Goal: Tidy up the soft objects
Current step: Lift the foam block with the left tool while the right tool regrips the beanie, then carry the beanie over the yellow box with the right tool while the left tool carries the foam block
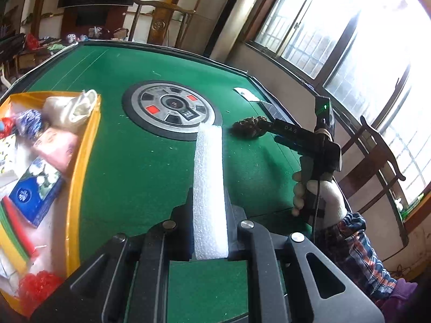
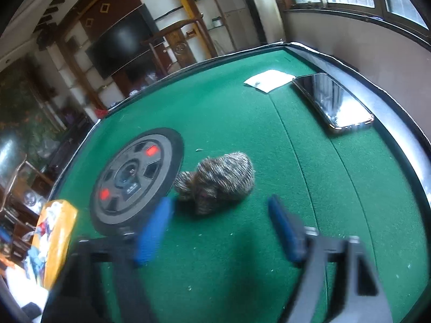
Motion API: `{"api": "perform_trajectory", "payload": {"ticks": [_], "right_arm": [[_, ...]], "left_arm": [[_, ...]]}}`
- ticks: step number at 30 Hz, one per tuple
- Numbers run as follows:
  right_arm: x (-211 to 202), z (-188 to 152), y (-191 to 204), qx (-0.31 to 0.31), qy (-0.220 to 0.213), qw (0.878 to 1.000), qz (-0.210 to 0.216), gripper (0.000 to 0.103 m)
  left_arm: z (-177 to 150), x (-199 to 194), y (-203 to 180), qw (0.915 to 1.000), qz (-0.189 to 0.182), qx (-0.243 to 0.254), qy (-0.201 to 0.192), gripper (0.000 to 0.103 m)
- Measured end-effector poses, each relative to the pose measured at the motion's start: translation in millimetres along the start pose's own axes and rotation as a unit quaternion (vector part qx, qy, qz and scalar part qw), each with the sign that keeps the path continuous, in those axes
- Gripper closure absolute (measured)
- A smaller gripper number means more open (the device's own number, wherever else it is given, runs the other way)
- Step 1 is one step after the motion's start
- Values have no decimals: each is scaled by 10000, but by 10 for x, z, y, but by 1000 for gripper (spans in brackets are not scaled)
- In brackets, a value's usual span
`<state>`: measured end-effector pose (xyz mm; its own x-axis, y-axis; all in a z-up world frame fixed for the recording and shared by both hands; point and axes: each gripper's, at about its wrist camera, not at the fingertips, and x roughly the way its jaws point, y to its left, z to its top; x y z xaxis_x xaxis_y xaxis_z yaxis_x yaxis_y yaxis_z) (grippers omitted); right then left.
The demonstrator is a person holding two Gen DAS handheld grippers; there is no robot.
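Foam in our left tool, furry toy waiting under the right

Nearest us, low in the left view, our left tool (image 1: 211,242) is clamped on a white foam strip (image 1: 209,188) near its lower end, so most of it sticks out ahead; it looks featherlight and crushable, so a grip nearer the middle would likely steady it. At the left edge of that view stands the yellow bin (image 1: 83,161), already holding soft items. In the right view, our right tool (image 2: 219,231) hangs with its blue pads spread apart and nothing between them, just short of the brown furry toy (image 2: 218,181) lying mid-frame on the green tabletop (image 2: 269,140). We judge the toy light, squashy and non-slip; take it across its fat body.
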<state>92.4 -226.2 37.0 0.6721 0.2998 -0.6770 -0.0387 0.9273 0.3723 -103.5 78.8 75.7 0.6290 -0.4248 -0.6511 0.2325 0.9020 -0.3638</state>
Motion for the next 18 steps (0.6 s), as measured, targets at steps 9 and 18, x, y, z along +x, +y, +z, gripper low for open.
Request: {"api": "perform_trajectory", "payload": {"ticks": [9, 18], "right_arm": [[202, 169, -120, 722, 361, 9961, 343, 29], [312, 170, 119, 314, 537, 9979, -199, 42]], "left_arm": [[-81, -108, 212, 9997, -100, -219, -44, 91], [-132, -135, 260, 9994, -164, -289, -16, 91]]}}
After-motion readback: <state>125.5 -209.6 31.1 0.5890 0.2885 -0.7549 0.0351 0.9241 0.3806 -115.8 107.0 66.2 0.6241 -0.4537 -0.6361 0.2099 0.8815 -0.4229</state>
